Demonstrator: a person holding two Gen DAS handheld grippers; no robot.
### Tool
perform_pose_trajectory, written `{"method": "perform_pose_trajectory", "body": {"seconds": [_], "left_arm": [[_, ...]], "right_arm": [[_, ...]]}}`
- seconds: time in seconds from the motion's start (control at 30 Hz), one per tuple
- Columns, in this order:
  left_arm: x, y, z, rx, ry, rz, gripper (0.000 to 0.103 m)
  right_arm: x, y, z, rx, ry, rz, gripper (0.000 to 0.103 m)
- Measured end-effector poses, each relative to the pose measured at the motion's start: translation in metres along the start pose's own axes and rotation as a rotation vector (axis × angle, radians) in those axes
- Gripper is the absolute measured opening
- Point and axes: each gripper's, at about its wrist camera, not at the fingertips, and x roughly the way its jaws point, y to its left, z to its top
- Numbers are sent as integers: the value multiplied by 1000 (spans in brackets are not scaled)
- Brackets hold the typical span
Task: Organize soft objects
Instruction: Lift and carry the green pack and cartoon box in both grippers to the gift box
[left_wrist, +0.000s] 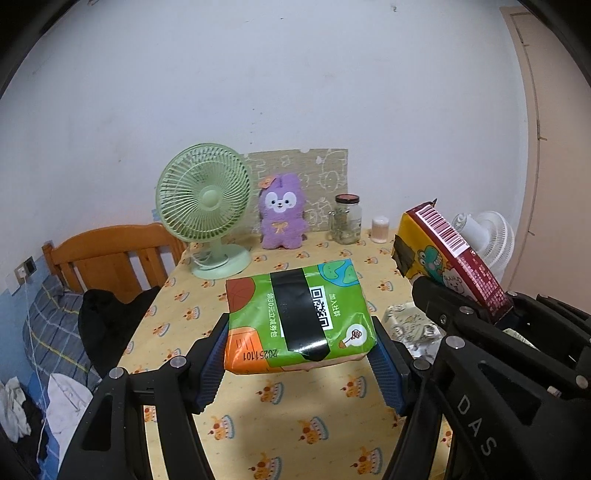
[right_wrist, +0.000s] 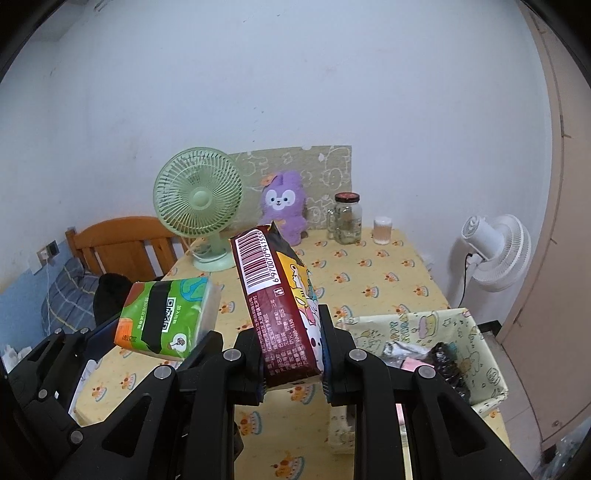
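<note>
My left gripper (left_wrist: 299, 354) is shut on a green tissue pack (left_wrist: 299, 314) with black tape across it, held flat above the yellow tablecloth (left_wrist: 288, 413). The same green tissue pack (right_wrist: 164, 317) shows at the left of the right wrist view. My right gripper (right_wrist: 291, 354) is shut on a dark red and yellow tissue pack (right_wrist: 273, 299), held on edge with its barcode up. That red pack (left_wrist: 454, 254) and the right gripper's black frame appear at the right of the left wrist view. A fabric storage basket (right_wrist: 491, 354) with dark items inside stands at the table's right edge.
At the back of the table stand a green desk fan (left_wrist: 205, 206), a purple plush rabbit (left_wrist: 282, 212), a glass jar (left_wrist: 347, 219) and a small cotton-swab container (left_wrist: 379, 229). A white floor fan (right_wrist: 496, 254) stands right of the table; a wooden headboard (left_wrist: 110, 254) and bedding lie left.
</note>
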Motion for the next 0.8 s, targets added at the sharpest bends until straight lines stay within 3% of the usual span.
{"method": "perform_pose_trajectory", "body": {"seconds": [0.8], "left_arm": [[27, -63, 9, 41, -2, -79, 71]], "right_arm": [[10, -65, 4, 34, -3, -55, 25]]}}
